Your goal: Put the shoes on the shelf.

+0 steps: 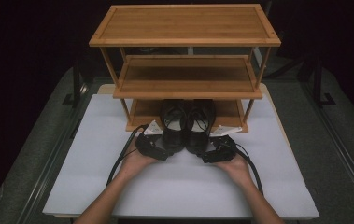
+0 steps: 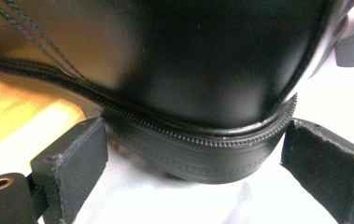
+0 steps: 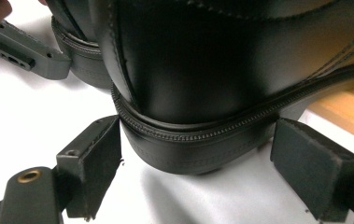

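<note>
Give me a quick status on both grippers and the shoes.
Left gripper open, astride left shoe heel. Right gripper open, astride right shoe heel. Shoes half on rack's bottom shelf. Nothing in the way.

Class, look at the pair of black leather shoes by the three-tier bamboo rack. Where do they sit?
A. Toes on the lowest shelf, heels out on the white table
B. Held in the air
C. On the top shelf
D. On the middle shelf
A: the black leather shoes have toes under the bamboo rack and heels on the white table.
</note>
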`<control>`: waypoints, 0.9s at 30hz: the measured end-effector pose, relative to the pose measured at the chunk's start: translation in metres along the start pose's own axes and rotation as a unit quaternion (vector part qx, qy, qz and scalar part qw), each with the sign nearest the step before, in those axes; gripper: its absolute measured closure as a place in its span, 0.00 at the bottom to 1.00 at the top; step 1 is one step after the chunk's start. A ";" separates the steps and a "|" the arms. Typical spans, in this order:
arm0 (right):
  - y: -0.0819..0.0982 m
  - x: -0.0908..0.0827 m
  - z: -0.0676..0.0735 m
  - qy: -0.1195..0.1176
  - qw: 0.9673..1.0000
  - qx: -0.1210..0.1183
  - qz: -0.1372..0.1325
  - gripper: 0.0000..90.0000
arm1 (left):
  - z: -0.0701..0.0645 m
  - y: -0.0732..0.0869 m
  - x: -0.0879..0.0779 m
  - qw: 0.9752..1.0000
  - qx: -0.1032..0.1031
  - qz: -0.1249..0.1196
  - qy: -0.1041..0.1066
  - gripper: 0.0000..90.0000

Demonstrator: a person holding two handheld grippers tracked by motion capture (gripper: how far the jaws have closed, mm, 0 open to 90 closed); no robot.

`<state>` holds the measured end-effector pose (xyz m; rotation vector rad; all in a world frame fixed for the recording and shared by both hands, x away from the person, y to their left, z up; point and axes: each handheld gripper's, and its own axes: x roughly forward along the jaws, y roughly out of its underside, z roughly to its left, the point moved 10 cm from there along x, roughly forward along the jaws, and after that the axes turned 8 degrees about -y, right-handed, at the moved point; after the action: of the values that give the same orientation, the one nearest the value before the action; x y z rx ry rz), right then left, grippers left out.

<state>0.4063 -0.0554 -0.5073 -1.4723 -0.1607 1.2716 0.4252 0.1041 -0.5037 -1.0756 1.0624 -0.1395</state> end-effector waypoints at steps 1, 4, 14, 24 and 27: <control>-0.002 -0.001 -0.001 -0.003 1.000 0.000 -0.002 0.18 | 0.001 -0.002 -0.001 1.000 -0.001 -0.002 0.002 0.08; -0.008 -0.005 -0.002 -0.013 1.000 0.003 -0.008 0.18 | 0.002 -0.006 -0.002 1.000 -0.006 -0.006 0.006 0.08; -0.022 0.000 -0.019 -0.023 1.000 0.008 -0.001 0.18 | 0.017 -0.017 0.008 1.000 -0.015 -0.008 0.007 0.08; -0.034 0.009 -0.038 -0.019 1.000 0.008 -0.005 0.18 | 0.033 -0.025 0.022 1.000 -0.023 -0.009 0.001 0.08; -0.036 0.012 -0.042 -0.011 1.000 0.006 -0.005 0.18 | 0.037 -0.025 0.027 1.000 -0.023 -0.006 -0.003 0.08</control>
<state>0.4613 -0.0605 -0.4958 -1.4455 -0.1752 1.2792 0.4767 0.0997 -0.4994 -1.1225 1.0582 -0.1218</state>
